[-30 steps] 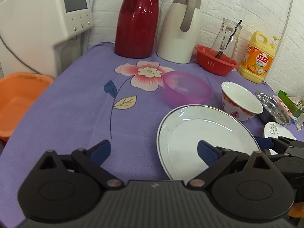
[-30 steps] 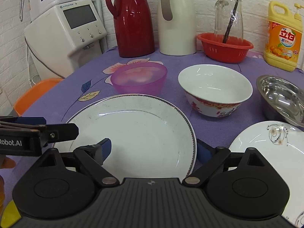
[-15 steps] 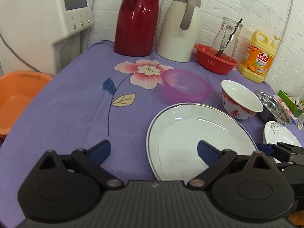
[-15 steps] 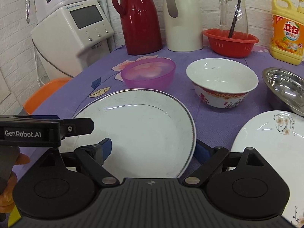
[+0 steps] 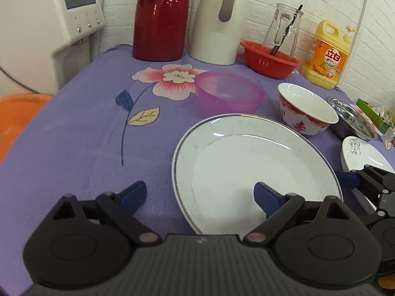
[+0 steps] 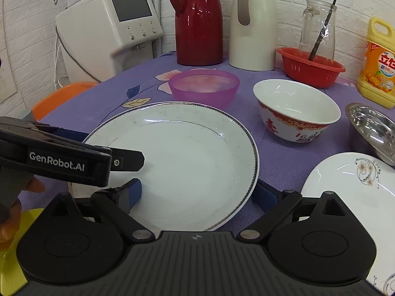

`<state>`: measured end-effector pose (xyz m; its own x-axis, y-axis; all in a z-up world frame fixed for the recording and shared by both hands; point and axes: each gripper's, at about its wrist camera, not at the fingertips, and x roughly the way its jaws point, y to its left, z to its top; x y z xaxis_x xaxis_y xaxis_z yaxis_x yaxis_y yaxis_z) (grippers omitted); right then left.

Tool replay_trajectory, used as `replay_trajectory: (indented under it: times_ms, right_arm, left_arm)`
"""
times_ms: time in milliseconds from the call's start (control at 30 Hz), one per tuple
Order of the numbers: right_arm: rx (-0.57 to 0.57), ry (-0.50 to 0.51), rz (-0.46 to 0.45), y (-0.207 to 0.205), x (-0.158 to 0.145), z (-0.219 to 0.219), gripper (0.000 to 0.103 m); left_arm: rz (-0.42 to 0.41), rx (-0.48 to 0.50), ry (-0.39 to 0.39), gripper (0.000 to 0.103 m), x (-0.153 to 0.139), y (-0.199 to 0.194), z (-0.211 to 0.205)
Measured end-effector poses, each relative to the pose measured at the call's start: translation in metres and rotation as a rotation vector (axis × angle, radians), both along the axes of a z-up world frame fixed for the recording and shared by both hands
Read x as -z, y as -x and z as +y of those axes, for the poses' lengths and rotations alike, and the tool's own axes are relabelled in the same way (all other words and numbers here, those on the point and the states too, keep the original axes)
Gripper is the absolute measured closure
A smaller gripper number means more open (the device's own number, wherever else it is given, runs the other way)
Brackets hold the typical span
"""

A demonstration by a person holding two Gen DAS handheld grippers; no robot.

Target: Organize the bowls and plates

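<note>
A large white plate (image 5: 256, 162) with a dark rim lies on the purple cloth, also in the right wrist view (image 6: 182, 157). My left gripper (image 5: 201, 194) is open, its fingers either side of the plate's left rim. My right gripper (image 6: 200, 192) is open, straddling the plate's near right edge. Behind the plate stand a pink plastic bowl (image 5: 228, 95) (image 6: 203, 87), a red-patterned white bowl (image 5: 306, 109) (image 6: 295, 109) and a steel bowl (image 5: 353, 119) (image 6: 372, 128). A floral white plate (image 5: 365, 156) (image 6: 350, 187) lies right.
At the back stand a red thermos (image 5: 160, 17), a cream thermos (image 5: 218, 19), a red basket (image 5: 270, 59) holding a glass jar, and a yellow detergent bottle (image 5: 325, 54). A white appliance (image 5: 47, 22) and an orange basin (image 5: 17, 118) are left of the table.
Both grippers have moved forward toward the large plate. The left gripper now reaches over its left rim in the right wrist view. Both stay open.
</note>
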<state>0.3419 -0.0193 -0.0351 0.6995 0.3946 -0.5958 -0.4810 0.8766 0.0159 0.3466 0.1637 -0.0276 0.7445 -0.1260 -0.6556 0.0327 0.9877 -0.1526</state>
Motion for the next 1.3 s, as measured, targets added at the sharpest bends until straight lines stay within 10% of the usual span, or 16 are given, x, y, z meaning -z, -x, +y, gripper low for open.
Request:
replay_trajectory:
  times_ms: [233, 833, 1300]
  right_arm:
    - [-0.005, -0.015, -0.008, 0.002, 0.001, 0.003, 0.0]
    - [0.024, -0.083, -0.044, 0.02, -0.027, -0.004, 0.0]
    - [0.024, -0.066, -0.078, 0.134, -0.035, -0.015, 0.0]
  left_arm:
    - [-0.008, 0.065, -0.016, 0.056, -0.002, 0.0, -0.01]
    - [-0.06, -0.039, -0.069, 0.059, -0.038, 0.027, -0.018]
    - [-0.092, -0.016, -0.029, 0.059, -0.038, 0.152, -0.029]
